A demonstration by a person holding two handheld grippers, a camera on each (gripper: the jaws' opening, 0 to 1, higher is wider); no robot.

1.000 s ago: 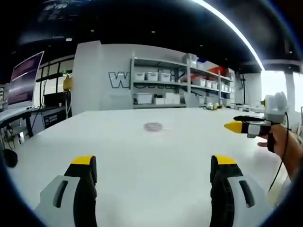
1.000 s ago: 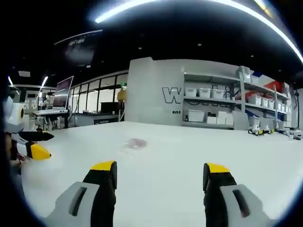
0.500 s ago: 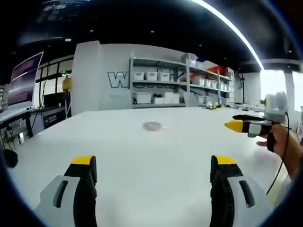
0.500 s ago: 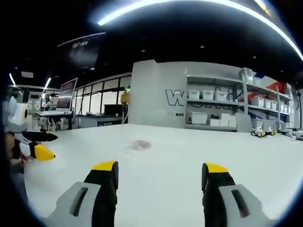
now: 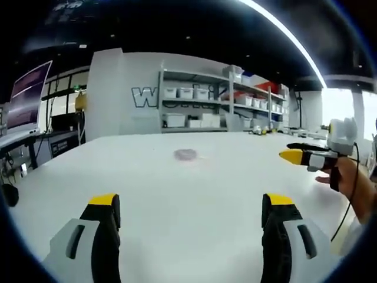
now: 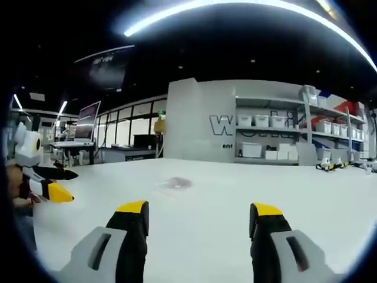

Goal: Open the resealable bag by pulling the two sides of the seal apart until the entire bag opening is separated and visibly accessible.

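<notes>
both my claws, left claw and right claw, are spread wide with nothing in them, well short of the bag on the bench, so i'm only approaching and next need to reach its seal.

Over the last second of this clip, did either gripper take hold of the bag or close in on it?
No grasp yet. Both views drifted slightly, so the hands shifted a little, but the left gripper and right gripper remain open and empty above the white table. The resealable bag lies untouched far ahead, no visibly nearer than before.
</notes>
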